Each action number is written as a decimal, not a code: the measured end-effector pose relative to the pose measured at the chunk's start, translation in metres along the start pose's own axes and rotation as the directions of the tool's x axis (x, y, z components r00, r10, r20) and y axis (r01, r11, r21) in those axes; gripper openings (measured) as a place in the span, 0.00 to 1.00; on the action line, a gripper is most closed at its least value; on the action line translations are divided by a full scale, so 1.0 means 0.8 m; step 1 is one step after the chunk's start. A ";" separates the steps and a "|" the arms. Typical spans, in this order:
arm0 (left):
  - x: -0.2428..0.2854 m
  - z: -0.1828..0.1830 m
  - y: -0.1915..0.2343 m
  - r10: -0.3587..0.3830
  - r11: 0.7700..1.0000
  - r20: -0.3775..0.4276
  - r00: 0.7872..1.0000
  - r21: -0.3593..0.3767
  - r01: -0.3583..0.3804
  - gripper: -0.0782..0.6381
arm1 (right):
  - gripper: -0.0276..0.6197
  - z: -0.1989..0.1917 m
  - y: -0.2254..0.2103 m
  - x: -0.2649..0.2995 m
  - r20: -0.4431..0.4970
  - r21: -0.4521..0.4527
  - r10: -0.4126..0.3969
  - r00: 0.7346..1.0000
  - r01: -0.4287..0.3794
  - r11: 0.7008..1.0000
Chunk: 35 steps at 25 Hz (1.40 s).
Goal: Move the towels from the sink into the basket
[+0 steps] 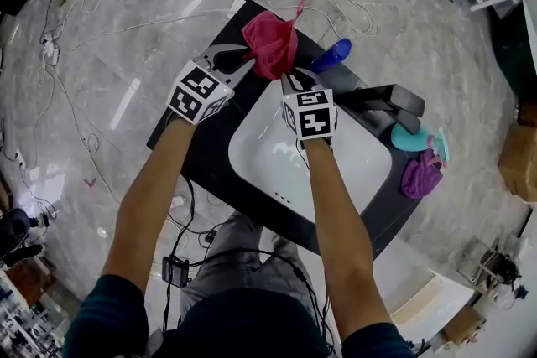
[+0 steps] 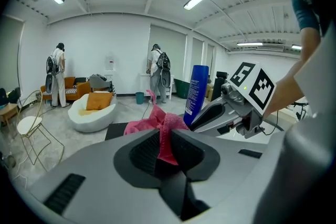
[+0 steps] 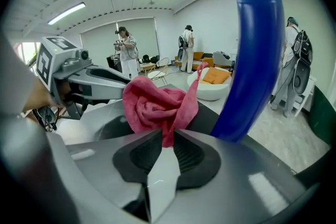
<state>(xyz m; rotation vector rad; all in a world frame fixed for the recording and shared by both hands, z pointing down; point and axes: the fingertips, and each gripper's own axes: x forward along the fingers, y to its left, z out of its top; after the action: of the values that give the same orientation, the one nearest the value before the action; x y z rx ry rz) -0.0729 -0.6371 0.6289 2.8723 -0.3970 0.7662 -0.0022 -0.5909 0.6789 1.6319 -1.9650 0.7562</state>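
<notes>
left gripper (image 2: 164, 136): ribbed black fingers clamped on a fold of the pink towel (image 1: 270, 44).
pink towel: fluffy terry, bunched in a lump, held over the far edge of the dark surface (image 1: 201, 138), beyond the sink (image 1: 252, 151).
right gripper (image 3: 167, 139): fingers pinched on a hanging corner.
sink: white, glossy, rounded rectangle.
blue bottle (image 1: 333, 54): smooth, cylindrical.
purple towel (image 1: 420, 178): crumpled on the surface.

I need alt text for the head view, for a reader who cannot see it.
Seen from above, the left gripper and right gripper both pinch a pink towel at the far corner of a dark counter, beyond a white sink. A blue bottle is beside it; a purple towel lies at the right.
</notes>
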 end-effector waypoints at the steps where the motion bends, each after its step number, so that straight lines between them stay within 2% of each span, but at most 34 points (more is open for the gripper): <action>1: 0.000 0.000 0.000 0.002 1.000 0.001 1.000 0.003 -0.002 0.19 | 0.16 -0.002 -0.001 0.003 -0.006 0.003 -0.002 1.000 0.002 1.000; 4: 0.002 -0.002 -0.001 0.008 1.000 0.007 1.000 0.007 -0.008 0.17 | 0.16 -0.005 -0.003 0.010 -0.020 0.008 0.000 1.000 0.000 1.000; 8: 0.005 -0.002 -0.001 0.018 1.000 0.015 1.000 0.006 -0.018 0.14 | 0.09 -0.008 -0.012 0.015 -0.038 0.006 -0.018 0.999 0.019 1.000; 11: 0.003 0.001 0.001 0.030 1.000 0.026 0.999 0.002 -0.030 0.13 | 0.07 -0.007 -0.015 0.012 -0.034 0.002 -0.031 0.999 0.031 1.000; 22: -0.028 0.030 0.014 0.102 0.995 0.103 0.989 -0.014 -0.101 0.12 | 0.07 0.028 -0.018 -0.028 0.072 -0.056 -0.074 0.995 0.078 0.995; 35: -0.085 0.079 0.025 0.199 0.980 0.203 0.959 -0.044 -0.195 0.12 | 0.07 0.082 0.002 -0.082 0.177 -0.112 -0.056 0.983 0.076 0.991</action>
<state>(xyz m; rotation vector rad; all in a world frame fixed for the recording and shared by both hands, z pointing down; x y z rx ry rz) -0.1058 -0.6541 0.5420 2.9299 -0.7224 0.4858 0.0071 -0.5879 0.5868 1.7325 -2.0208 0.4760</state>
